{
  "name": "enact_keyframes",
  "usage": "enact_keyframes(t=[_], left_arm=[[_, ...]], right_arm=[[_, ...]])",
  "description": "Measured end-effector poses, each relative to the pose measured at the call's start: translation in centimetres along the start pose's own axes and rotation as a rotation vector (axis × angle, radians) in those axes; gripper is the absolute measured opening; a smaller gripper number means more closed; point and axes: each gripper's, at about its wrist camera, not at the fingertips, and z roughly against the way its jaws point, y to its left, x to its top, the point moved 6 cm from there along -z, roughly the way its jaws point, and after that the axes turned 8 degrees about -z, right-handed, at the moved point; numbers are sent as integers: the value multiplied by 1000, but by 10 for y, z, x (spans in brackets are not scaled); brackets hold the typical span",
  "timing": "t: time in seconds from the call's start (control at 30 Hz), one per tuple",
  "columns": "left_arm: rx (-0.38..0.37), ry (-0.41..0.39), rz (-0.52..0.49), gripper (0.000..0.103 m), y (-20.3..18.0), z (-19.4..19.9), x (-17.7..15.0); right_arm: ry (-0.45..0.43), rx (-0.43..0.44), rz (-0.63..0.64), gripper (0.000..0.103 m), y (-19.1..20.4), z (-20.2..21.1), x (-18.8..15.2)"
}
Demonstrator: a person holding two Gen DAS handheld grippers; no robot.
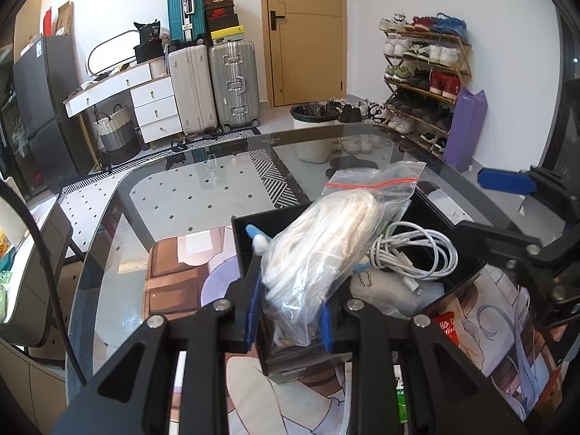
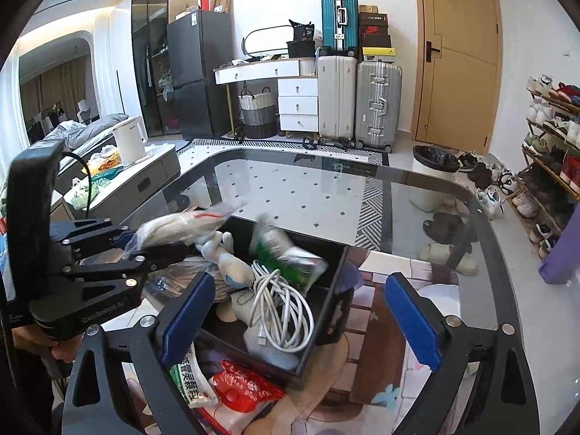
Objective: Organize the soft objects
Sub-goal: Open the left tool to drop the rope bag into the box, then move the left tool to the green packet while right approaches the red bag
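My left gripper (image 1: 290, 320) is shut on a clear zip bag of white rope (image 1: 319, 250) and holds it above the near left edge of a black box (image 1: 467, 264). The box holds a coiled white cable (image 1: 417, 250) and a grey plush toy (image 1: 398, 293). In the right wrist view the left gripper (image 2: 145, 244) holds the bag (image 2: 181, 223) over the box (image 2: 326, 308). A green and white packet (image 2: 286, 253), blurred, is above the cable (image 2: 286, 308) in the box. My right gripper (image 2: 301, 319) is open and empty over the box's near side.
The box stands on a printed mat (image 2: 377, 373) on a glass table (image 2: 326, 188). A red packet (image 2: 243, 388) and a white and green packet (image 2: 192, 380) lie in front of the box. The right gripper's blue pad (image 1: 507, 181) shows at the right of the left wrist view.
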Motion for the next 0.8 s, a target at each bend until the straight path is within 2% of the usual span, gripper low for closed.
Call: enact_keyframes(t=[0.07,0.13,0.17,0.3,0.37,0.4,0.43,0.53,0.8], left_arm=[[-6,9,0,34,-1,0,-1],[-25,1,1,50,-3,2,-1],[-43,-8,0,54,-5,6,-1],[-44,-16,-9,58,-5,16,-3],[-53,-23,5,73,-3,22,-5],[-52,-36,15,90,-1,26,-6],[-46,-52,25,99,0,31,-7],[-65,-80,37,103,0,42,-11],[-68,-91,69,103,3,57,-26]], right_arm=[[-1,-2,3,97,-1,4,-3],[-5,-2,5,97,-4,8,-6],[-5,-2,5,98,-6,11,-8],[0,4,-5,99,-7,17,-19],[3,10,-14,101,-8,20,-24],[6,14,-18,102,-9,21,-27],[13,19,-21,102,-9,23,-33],[25,28,-21,102,-9,24,-41],[63,33,-17,102,-7,27,-64]])
